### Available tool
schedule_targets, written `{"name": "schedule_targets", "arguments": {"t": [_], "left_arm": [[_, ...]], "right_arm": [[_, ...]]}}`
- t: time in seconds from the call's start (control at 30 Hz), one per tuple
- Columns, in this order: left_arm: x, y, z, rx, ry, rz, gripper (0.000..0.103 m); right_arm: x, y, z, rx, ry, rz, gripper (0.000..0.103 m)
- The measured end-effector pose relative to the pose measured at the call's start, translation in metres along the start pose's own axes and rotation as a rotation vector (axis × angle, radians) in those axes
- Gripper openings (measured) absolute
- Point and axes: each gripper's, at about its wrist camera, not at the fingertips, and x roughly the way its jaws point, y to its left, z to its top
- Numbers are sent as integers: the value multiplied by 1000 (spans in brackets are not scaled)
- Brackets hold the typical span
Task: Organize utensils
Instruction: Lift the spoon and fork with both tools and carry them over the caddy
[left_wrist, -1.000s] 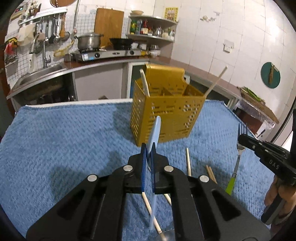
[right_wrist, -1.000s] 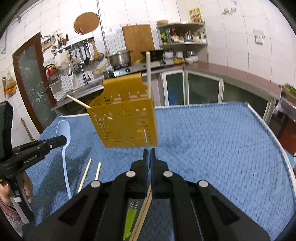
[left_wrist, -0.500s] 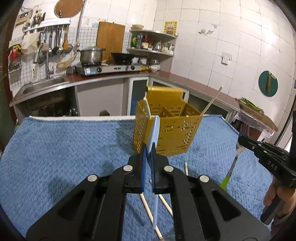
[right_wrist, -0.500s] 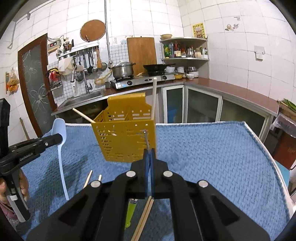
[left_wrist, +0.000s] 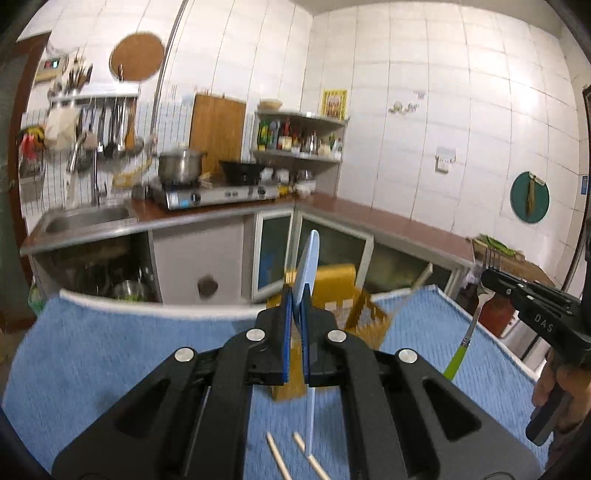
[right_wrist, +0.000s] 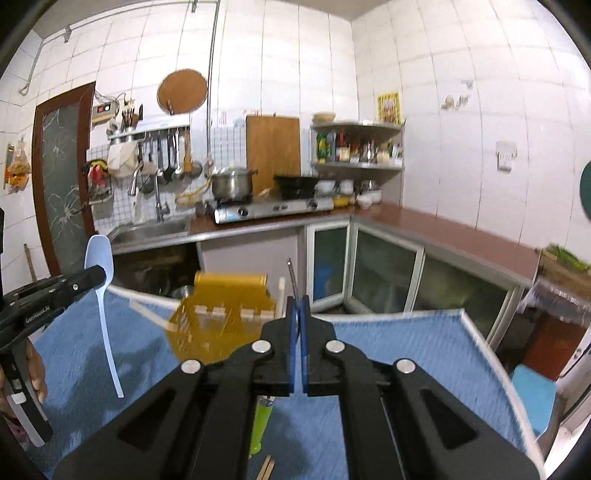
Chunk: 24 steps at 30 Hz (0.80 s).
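My left gripper (left_wrist: 294, 295) is shut on a pale blue plastic spoon (left_wrist: 308, 258), bowl up, handle hanging down below the jaws; it also shows in the right wrist view (right_wrist: 99, 258). My right gripper (right_wrist: 298, 301) is shut on a fork with a green handle (right_wrist: 260, 424), tines up; the fork also shows in the left wrist view (left_wrist: 469, 334). The yellow perforated utensil basket (right_wrist: 221, 317) stands on the blue towel (right_wrist: 399, 354), below and ahead of both grippers, with chopsticks (right_wrist: 147, 314) sticking out of it. Both tools are held high above the towel.
Two loose chopsticks (left_wrist: 291, 458) lie on the towel under my left gripper. More chopstick ends (right_wrist: 266, 467) lie under my right gripper. Behind the table are the sink (left_wrist: 85, 218), a stove with a pot (left_wrist: 181, 168) and a counter.
Both grippers have risen and tilted up, each carrying its utensil; the basket now sits lower and smaller in both views.
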Motion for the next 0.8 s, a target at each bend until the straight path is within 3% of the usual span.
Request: {"name": "schedule_targets", "arguments": {"t": [0.23, 0.4, 0.53, 0.8], "left_arm": [[26, -5, 50, -26, -111, 14, 3], [49, -11, 66, -9, -144, 22, 3], [75, -14, 60, 3, -143, 48, 3], [108, -13, 25, 12, -99, 94, 3]], "right_arm": [[15, 9, 55, -30, -112, -28, 2], [37, 21, 74, -54, -167, -51, 2], [59, 26, 73, -62, -174, -55, 2], [94, 34, 39, -116, -156, -82, 1]]}}
